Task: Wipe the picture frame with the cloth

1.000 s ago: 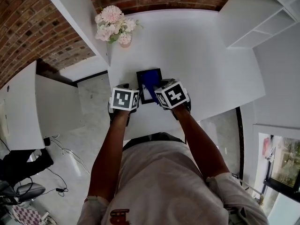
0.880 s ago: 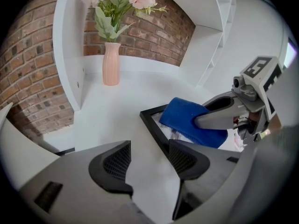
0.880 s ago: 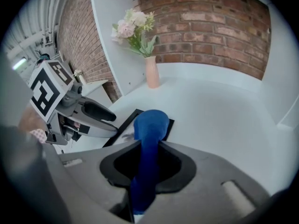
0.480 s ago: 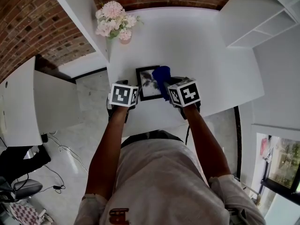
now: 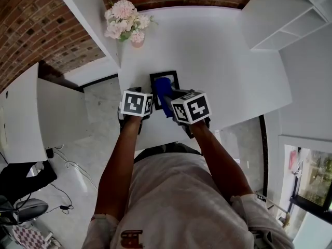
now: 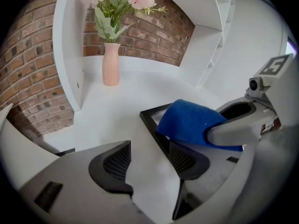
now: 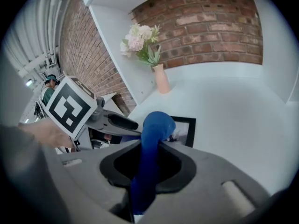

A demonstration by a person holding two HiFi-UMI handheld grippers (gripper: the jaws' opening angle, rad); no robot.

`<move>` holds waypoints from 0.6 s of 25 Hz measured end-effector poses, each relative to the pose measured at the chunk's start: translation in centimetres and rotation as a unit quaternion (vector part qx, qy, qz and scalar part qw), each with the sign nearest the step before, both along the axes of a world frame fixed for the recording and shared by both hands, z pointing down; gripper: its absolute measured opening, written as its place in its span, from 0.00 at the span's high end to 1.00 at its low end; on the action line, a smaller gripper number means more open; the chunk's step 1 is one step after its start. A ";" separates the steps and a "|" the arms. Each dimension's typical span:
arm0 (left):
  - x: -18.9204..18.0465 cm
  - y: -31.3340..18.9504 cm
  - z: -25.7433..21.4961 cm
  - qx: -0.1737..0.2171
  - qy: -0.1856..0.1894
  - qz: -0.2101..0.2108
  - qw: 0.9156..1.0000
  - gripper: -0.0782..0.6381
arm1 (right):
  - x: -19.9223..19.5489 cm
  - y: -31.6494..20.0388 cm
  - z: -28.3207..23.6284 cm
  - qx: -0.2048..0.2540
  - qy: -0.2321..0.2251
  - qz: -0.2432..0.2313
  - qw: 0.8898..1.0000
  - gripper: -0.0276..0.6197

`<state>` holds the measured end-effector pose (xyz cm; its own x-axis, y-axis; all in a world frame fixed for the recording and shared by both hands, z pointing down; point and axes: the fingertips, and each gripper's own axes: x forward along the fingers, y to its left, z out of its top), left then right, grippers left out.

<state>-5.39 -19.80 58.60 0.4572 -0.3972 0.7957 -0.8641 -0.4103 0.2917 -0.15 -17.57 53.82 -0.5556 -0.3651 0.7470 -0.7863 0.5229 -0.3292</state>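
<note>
Over frame (image 7: 184, 130), right gripper (image 7: 150, 146) clamps cloth (image 7: 156, 125), left gripper view: fingers (image 6: 112, 164) apart

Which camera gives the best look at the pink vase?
The left gripper view: the pink vase stands large, whole, side-on. The right gripper view shows it smaller; the head view, from above, mostly under the flowers.

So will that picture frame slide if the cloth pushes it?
Probably slides: the picture frame lies flat on a smooth white table and looks thin, likely light. It seems rigid: straight edges under the blue cloth. The open left gripper beside its edge may not pin it.
</note>
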 end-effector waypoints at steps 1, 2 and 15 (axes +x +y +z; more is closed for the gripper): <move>0.0 0.0 0.0 0.000 0.001 0.000 1.000 0.54 | -0.3 0.3 0.4 -0.007 -0.002 0.000 1.000 0.84; 0.0 0.0 0.0 0.000 0.001 0.000 1.000 0.54 | -0.6 0.6 0.7 -0.013 -0.004 0.000 1.000 0.84; 0.0 0.0 -0.2 0.004 0.006 0.004 1.000 0.54 | 0.7 1.3 2.8 0.010 0.092 -0.036 0.995 0.84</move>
<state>-5.35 -19.79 58.45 0.4702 -0.3996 0.7869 -0.8572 -0.4189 0.2995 0.56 -16.31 56.64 -0.4347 -0.3451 0.8318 -0.7927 0.5850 -0.1716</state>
